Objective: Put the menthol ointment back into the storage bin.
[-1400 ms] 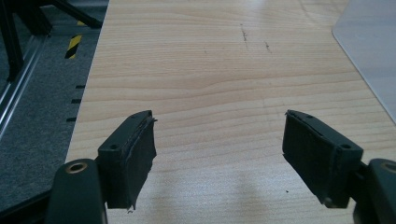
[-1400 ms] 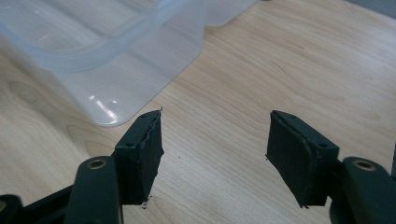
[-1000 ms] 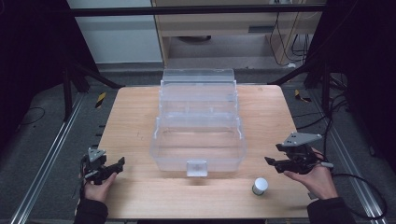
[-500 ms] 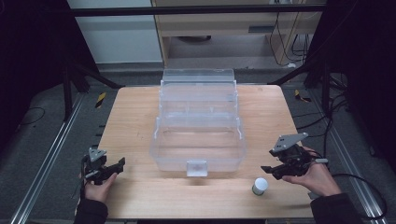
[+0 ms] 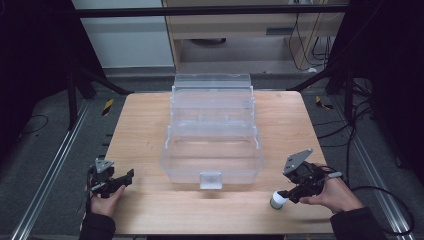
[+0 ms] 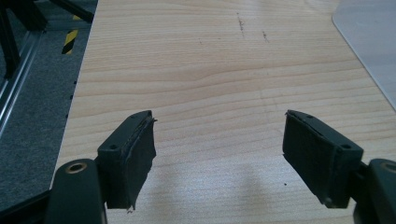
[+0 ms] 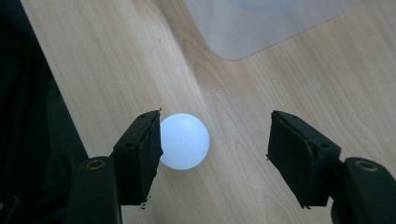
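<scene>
My right claw [image 7: 215, 154] stands about half open, jaws having just widened slightly, around the white ball [image 7: 183, 141], its left pad beside or grazing it. To grip well, I should centre before squeezing. The ball sits near the clear box [image 5: 212, 150]; my left claw [image 6: 219, 156] gapes empty beyond.

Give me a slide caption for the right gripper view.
Open right claw straddling a small white ball on the wooden table, near a clear plastic bin.
</scene>
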### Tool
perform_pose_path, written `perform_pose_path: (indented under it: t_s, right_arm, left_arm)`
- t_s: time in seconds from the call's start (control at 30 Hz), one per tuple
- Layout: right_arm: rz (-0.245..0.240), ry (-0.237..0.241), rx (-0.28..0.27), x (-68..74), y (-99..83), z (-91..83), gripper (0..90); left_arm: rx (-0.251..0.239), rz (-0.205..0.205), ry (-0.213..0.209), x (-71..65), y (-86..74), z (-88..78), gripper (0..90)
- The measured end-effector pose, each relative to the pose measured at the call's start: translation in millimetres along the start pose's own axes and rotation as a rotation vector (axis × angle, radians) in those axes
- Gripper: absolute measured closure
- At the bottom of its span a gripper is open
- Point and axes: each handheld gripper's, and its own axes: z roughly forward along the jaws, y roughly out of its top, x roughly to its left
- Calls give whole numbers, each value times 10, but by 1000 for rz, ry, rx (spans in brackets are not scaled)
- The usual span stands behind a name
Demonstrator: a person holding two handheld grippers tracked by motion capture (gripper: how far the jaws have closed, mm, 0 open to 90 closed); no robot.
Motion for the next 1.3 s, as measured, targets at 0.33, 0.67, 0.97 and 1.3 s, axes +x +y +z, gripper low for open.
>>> perform_pose_path:
  t_s: [0.33,0.67,0.97,1.3]
  right_arm:
    - [-57,32,92,56,-1,136,349]
    - [-104,50,153,98,33,254,357]
    - [-152,58,219,134,57,368,389]
    - [-191,71,268,145,91,485,432]
  left_arm:
    - [4,2,-1,0,0,4,248]
    - [7,7,1,-2,-1,6,247]
    - [8,8,0,-4,-1,8,247]
    - [11,10,1,-4,-1,9,247]
